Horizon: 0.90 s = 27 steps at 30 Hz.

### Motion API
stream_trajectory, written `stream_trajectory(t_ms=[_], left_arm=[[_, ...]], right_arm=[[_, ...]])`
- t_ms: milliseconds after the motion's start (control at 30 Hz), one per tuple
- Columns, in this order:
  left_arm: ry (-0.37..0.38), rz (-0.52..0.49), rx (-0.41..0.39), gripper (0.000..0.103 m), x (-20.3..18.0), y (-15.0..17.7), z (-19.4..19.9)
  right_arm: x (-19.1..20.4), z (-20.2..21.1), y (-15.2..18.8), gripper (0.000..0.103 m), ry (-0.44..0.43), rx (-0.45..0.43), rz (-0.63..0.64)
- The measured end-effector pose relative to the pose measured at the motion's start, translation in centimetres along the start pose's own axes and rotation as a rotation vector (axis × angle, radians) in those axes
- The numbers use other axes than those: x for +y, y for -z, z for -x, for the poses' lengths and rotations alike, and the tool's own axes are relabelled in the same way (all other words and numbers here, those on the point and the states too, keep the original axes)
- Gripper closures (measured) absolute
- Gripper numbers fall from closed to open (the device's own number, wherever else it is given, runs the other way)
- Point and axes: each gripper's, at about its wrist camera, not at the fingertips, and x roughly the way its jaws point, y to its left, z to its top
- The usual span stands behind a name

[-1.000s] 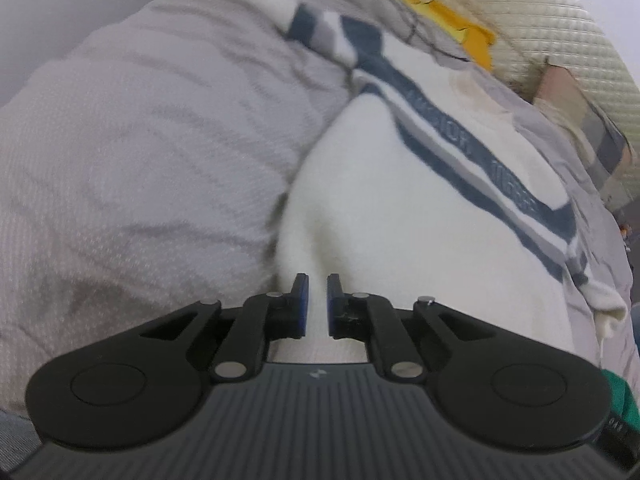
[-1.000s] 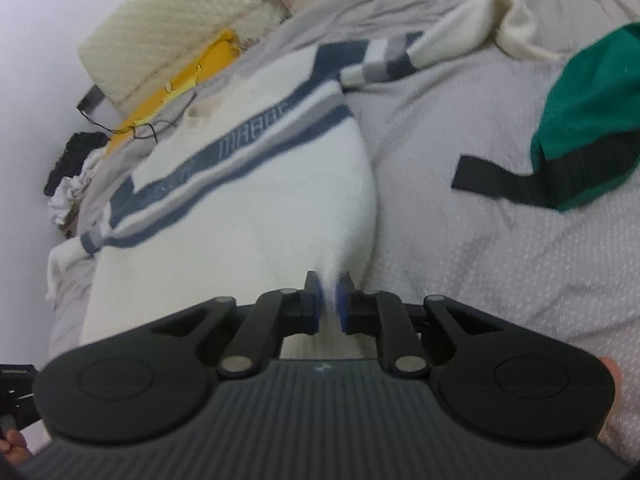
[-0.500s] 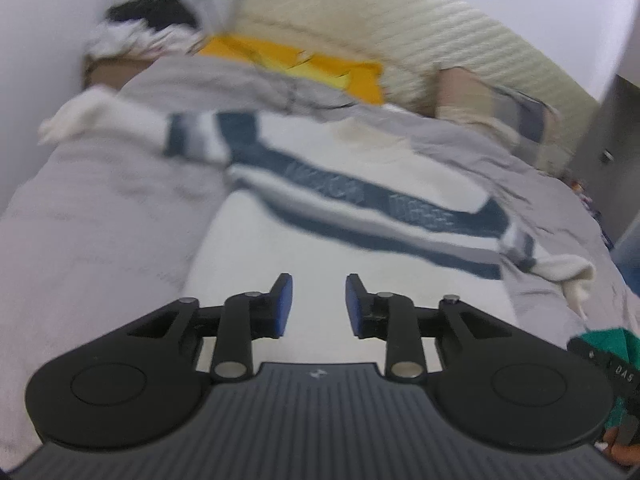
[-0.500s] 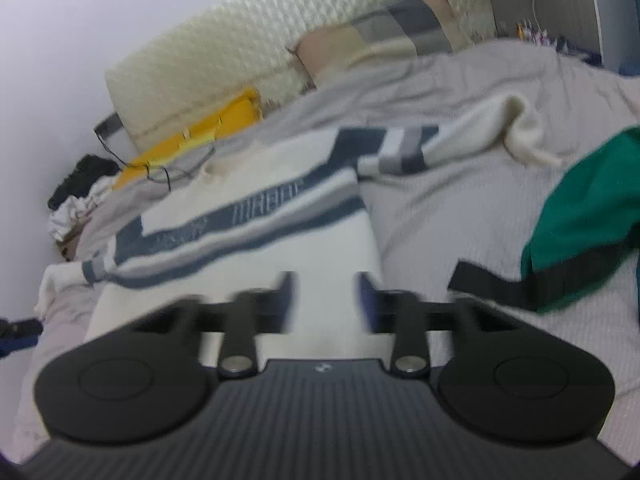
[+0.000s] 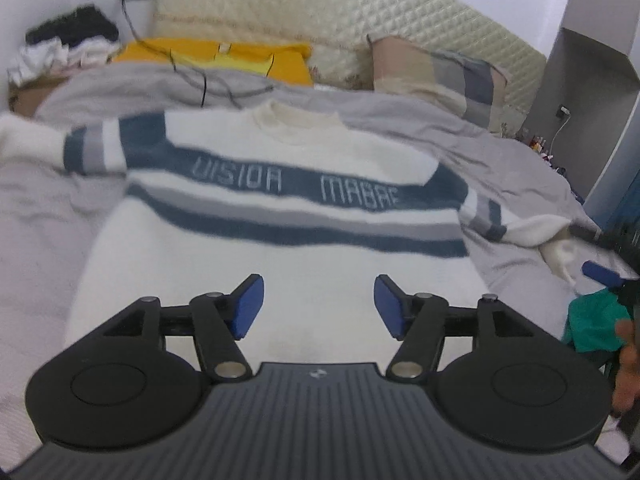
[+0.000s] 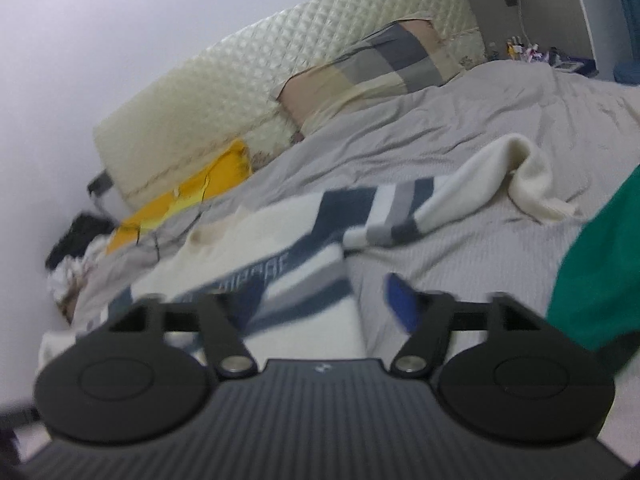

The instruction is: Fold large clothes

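Observation:
A large white sweater [image 5: 280, 264] with navy and grey chest stripes lies flat, front up, on the grey bedspread [image 5: 36, 216], sleeves spread to both sides. My left gripper [image 5: 318, 306] is open and empty, raised above the sweater's lower hem. In the right wrist view the sweater [image 6: 256, 248] lies to the left, with its right sleeve [image 6: 480, 184] stretched across the bedspread. My right gripper [image 6: 320, 300] is open and empty, above the sweater's right lower edge. Its right fingertip [image 6: 400, 304] is blurred.
A green garment [image 6: 600, 264] with a black band lies to the right of the sweater. A yellow garment [image 5: 224, 56], a patterned pillow [image 5: 436, 72] and a quilted headboard [image 5: 320, 4] stand at the far end. A clothes pile [image 5: 68, 44] sits at far left.
Both grippers were shut on the sweater's lower hem one second ago. Both have let go, opened wide and lifted back from it. The sweater now lies flat.

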Motion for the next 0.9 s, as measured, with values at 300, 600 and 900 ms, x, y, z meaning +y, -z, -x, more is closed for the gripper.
stream_trajectory(t_ms=[300,600,900], left_arm=[[-0.003,0.086,0.060,0.032,2.4,2.2,-4.2],[0.011,0.174,0.145,0.030,4.5,2.8,-8.4],[0.027,0.189,0.169,0.023,4.4,2.5,-11.8]], right_arm=[[-8.9,-10.7,-4.7,0.014,-0.040,0.034,-0.354],[-18.6,-20.6,-5.8,0.012,-0.059,0.024,-0.620],[-21.9,-24.9,-10.2,0.016,0.111,-0.080,-0.680]])
